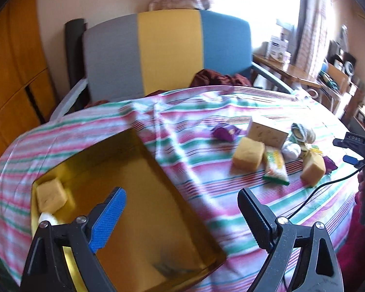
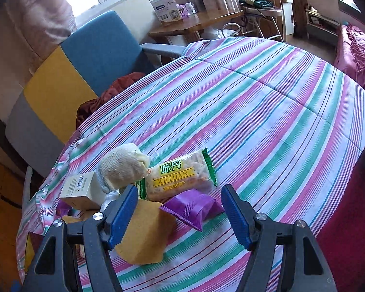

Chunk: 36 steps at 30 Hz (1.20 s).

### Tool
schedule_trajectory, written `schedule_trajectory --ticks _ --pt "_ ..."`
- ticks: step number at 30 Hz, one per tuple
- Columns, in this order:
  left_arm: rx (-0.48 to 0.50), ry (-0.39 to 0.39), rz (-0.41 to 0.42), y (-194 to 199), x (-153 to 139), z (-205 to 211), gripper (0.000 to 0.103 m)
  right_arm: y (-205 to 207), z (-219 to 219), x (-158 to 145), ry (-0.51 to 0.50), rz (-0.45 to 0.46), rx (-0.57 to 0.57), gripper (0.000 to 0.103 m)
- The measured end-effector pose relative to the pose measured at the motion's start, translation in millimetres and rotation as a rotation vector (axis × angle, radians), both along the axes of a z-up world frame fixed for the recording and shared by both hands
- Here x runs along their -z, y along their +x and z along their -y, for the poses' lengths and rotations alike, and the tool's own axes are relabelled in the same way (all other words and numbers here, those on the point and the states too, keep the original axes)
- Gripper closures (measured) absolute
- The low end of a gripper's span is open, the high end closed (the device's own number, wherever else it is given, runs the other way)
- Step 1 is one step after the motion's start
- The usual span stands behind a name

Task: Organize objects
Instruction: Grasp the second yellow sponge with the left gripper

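Your right gripper [image 2: 180, 215] has its fingers spread with nothing pinched between them; the purple packet [image 2: 193, 208] lies on the cloth in the gap, touched by neither pad. Your left gripper [image 1: 182, 219] is spread wide and empty as well, hanging over the near corner of the gold box [image 1: 138, 194].

Take the gold box as your landmark. Inside it, in the far left corner, one yellow sponge block [image 1: 51, 196] already sits, with something white just beside it that is too hidden to name. Everything else waits well to the right of the box on the striped cloth [image 2: 267, 121]: two more sponge blocks [image 1: 248, 157], the green biscuit pack [image 2: 180, 178], a small carton [image 1: 266, 132], a rolled sock [image 2: 123, 168] and the purple packets.

By my reading you are in the gathering step, with most of the pile not yet boxed. The next move calls for lowering your right fingers either side of the purple packet and closing gently, since the wrapper looks slippery and crushable. Mind the sponge block touching its left edge, so you do not drag both. Then carry it across to the box.
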State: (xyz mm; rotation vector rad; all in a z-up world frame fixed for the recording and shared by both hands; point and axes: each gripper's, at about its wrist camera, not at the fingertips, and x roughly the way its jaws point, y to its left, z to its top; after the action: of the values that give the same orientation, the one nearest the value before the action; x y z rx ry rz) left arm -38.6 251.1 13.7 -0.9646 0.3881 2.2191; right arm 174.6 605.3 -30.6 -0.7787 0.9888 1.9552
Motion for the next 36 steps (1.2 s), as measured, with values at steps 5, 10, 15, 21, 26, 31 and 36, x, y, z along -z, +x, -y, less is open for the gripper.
schedule_trajectory --ticks 5,10,15,21,26,31,36 --pt "0.063 -0.026 0.046 -7.0 10.2 -48.1 0.009 10.3 -5.9 -0.3 -0.02 -0.047 0.044 0.031" --pt "0.105 -0.071 0.074 -12.3 27.1 -90.0 0.009 27.5 -15.2 5.4 -0.084 -0.109 0.103 0.031" --pt "0.149 -0.102 0.098 -19.2 45.9 -130.7 0.009 44.5 -24.0 10.3 -0.126 -0.161 0.175 0.03" --pt "0.154 -0.129 0.146 -35.5 70.7 -166.2 0.009 44.7 -28.8 18.9 -0.167 -0.154 0.181 0.029" --pt "0.121 -0.105 0.224 -54.1 86.7 -174.8 0.009 33.5 -31.1 30.5 -0.212 -0.113 0.147 0.029" --pt "0.131 -0.038 0.306 -60.7 94.3 -178.3 0.015 23.9 -33.6 42.1 -0.255 -0.084 0.116 0.028" --pt "0.201 0.001 0.327 -47.6 94.2 -175.6 0.042 17.6 -35.5 58.3 -0.341 -0.074 0.097 0.027"
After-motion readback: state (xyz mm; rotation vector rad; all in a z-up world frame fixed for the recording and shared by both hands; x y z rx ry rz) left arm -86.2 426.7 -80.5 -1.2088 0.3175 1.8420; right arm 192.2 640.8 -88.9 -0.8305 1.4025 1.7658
